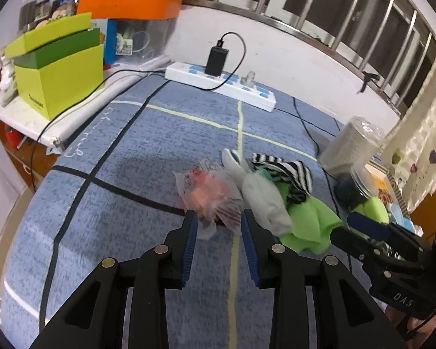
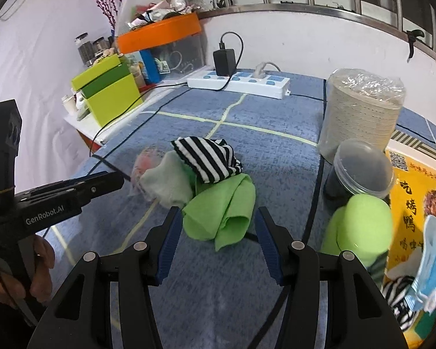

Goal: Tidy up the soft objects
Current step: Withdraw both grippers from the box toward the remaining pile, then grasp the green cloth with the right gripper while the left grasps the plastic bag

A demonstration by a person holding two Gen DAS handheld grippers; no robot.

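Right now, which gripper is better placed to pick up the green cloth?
Right. The right gripper is open with the green cloth lying directly between its fingertips. The left gripper, also open, is lined up on the pink plastic packet instead, with the grey sock between it and the cloth.

Black-and-white striped cloth (image 2: 207, 158), green cloth (image 2: 223, 212), blue checked cover (image 2: 247, 110).

Two handheld grippers made of black plastic. The left gripper (image 1: 219, 221) has angular, cut-out finger arms, round silver screw heads at the joints, and ribbed blue pads (image 1: 190, 250). The right gripper (image 2: 216, 218) is built the same way. From the side, the left one's body reads "GenRobot.AI" in white lettering, above a hand (image 2: 29, 273) on its handle.
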